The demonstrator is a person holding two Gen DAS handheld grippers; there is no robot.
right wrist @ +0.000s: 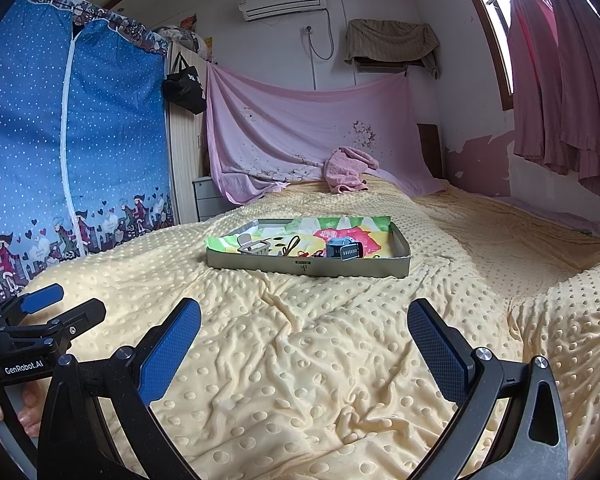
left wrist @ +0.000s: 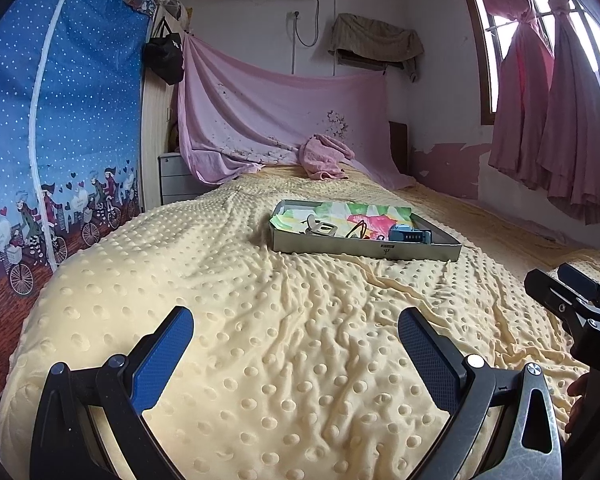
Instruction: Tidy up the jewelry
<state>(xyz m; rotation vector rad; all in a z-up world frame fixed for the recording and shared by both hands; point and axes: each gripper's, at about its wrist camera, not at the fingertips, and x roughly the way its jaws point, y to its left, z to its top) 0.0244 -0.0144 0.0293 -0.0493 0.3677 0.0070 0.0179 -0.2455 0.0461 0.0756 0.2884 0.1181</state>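
On the bed: the tray sits on the dotted yellow blanket, well ahead of both of your tools and apart from them.
Tray from your right gripper: about 12 o'clock, straight up the frame in the right wrist view; nothing lies between its fingers and the tray's near wall.
Tray from your left gripper: about 1 o'clock in the left wrist view, so you would have to swing rightward as you reach.
Nearer tool: I judge the right one better lined up; in distance the two look much alike.
Tray's long axis: runs 9 to 3 across your line of reach, long wall toward you.
Inside the tray: a colourful paper lining; a silvery clip-like piece at the left; thin dark loops, perhaps cords or bracelets, in the middle; a blue watch-like item at the right. The small pieces are too fine to name surely.
Fingers: both pairs spread wide and holding nothing.
Next move, as a guess: carry your right tool forward over the near wall and narrow it before you try a thin cord.
Writing: "GenRobot.AI" reads on the left tool's body seen from the right; "DAS" shows on the right tool at the left view's edge; a small mark on the tray's near wall is unreadable.
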